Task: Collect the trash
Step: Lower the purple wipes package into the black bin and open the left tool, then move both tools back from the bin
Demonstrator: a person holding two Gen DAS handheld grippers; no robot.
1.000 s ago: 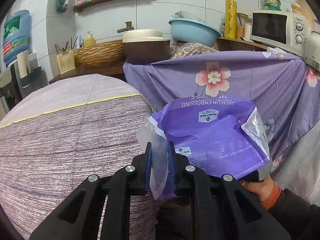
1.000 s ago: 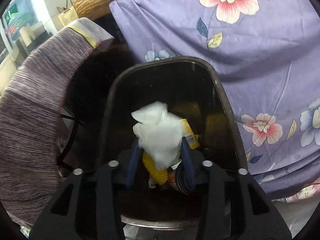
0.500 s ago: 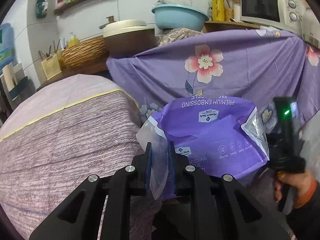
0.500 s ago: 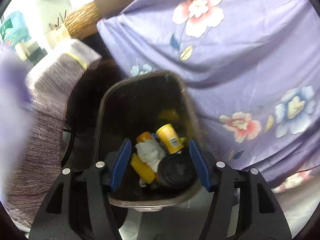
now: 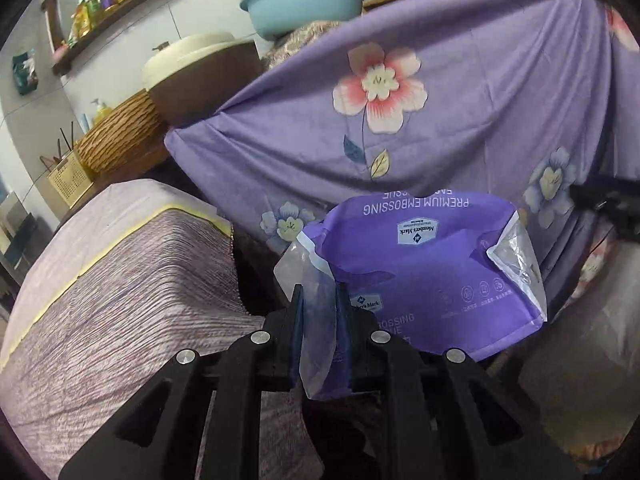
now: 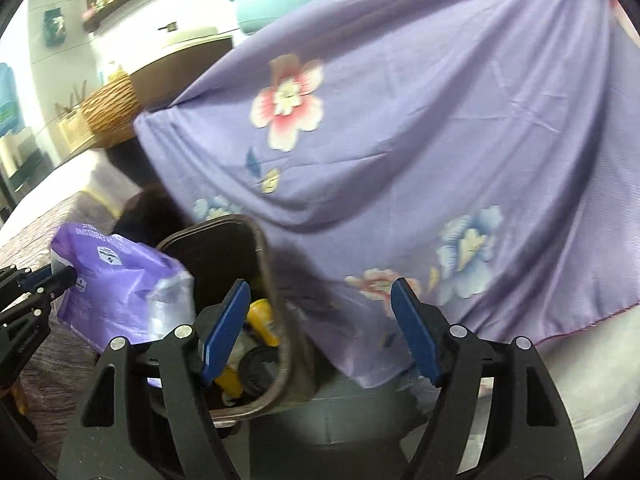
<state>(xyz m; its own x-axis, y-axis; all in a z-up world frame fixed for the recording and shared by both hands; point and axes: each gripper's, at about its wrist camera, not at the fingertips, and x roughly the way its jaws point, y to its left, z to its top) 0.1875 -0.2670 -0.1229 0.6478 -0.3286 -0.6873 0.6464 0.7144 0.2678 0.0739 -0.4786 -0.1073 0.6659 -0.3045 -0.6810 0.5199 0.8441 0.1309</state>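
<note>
So since a second ago the right gripper has let go of that white tissue wad and pulled back from the trash bin; its blue jaws now stand wide apart with nothing between them. The left gripper hasn't changed its hold: clamped on the clear plastic edge of the purple Member's Mark tissue wrapper, and it has swung in closer to the floral purple cloth.

Where the trash is: the wrapper hangs in the air off the left jaws, beside the bin's rim and not inside yet. The bin already has a yellow can and a dark lid in it.

What could go wrong imo: the grip is only on a thin floppy corner, so the film could slide out early. The wrapper is also wide and puffy next to the bin's opening, so it could catch on the rim and land outside.

View differences: only the right camera shows the bin and how near the wrapper is to it. The left camera misses the bin entirely, but it shows the pinch on the film up close, plus the striped bed cover.
</note>
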